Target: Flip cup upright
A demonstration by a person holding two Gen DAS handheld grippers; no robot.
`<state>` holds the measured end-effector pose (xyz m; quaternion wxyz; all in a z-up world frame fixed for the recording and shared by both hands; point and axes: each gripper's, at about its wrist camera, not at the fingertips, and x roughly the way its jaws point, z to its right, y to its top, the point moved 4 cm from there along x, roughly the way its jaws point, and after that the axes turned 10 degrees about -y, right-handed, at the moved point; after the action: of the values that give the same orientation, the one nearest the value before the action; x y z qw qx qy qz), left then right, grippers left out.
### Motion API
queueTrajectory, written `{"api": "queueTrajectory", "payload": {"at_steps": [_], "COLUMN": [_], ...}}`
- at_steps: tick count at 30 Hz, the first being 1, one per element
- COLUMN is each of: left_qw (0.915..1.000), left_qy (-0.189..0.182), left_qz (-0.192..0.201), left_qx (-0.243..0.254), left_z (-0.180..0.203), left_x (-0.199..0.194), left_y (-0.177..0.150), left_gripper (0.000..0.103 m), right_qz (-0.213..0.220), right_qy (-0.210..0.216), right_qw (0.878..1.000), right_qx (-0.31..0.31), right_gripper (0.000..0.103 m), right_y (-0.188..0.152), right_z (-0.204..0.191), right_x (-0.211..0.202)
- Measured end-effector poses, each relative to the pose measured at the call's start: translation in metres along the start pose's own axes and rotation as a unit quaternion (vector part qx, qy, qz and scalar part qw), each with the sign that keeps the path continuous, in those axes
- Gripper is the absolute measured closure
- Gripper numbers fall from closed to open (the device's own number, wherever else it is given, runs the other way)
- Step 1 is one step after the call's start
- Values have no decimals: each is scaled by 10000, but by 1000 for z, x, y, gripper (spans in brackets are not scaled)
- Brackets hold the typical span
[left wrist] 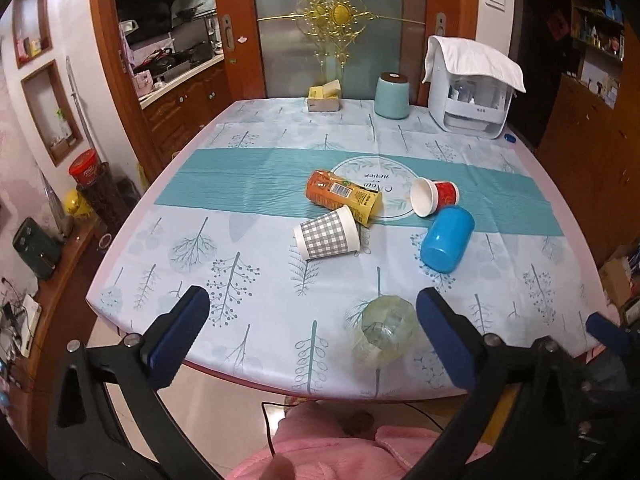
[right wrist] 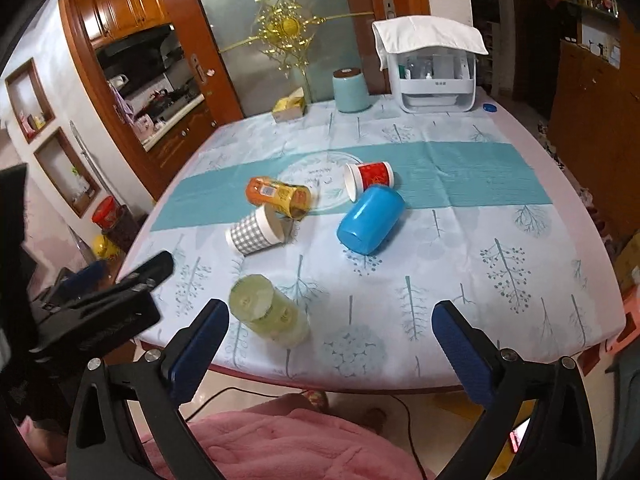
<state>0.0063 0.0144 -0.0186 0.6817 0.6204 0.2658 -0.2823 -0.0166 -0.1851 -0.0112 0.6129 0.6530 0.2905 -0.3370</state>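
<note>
- Five cups lie tipped on the table [left wrist: 132, 276]: clear greenish glass [left wrist: 384, 330] at the near edge, gingham paper cup [left wrist: 327, 233], orange-yellow cup [left wrist: 344, 197], red paper cup [left wrist: 435, 196], blue plastic cup [left wrist: 447, 239].
- Gingham rim touches the orange-yellow cup; the red cup's rim lies just beside the blue cup.
- Left gripper [left wrist: 312, 320] spread wide, empty, off the near edge; glass just inside its right finger.
- Right gripper [right wrist: 330, 332] spread wide, empty; glass by its left finger.
- Far edge: teal canister [left wrist: 392, 95], towel-draped dispenser [left wrist: 472, 90], tissue box [left wrist: 324, 98].
</note>
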Motion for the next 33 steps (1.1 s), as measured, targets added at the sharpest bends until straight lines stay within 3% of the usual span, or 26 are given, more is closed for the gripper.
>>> {"api": "queueTrajectory", "payload": {"at_steps": [3,12,33], "left_qw": [10000,9999,9996], "left_qy": [-34,-33,-92], "left_qz": [-25,-99,-246], "left_qx": [-4,-8,-38], "left_z": [0,1,-4], "left_x": [1,3,17], "left_y": [-2,-5,-3], "left_gripper": [0,0,0], "right_qz": [-56,334,179], "right_qy": [41,-47,-69], "right_qw": [10000,9993,9996], "right_qx": [-47,-149,-221], "right_gripper": [0,0,0], "right_y": [-1,1,1], "right_z": [-1,-7,-11], "right_x": [5,2,13]}}
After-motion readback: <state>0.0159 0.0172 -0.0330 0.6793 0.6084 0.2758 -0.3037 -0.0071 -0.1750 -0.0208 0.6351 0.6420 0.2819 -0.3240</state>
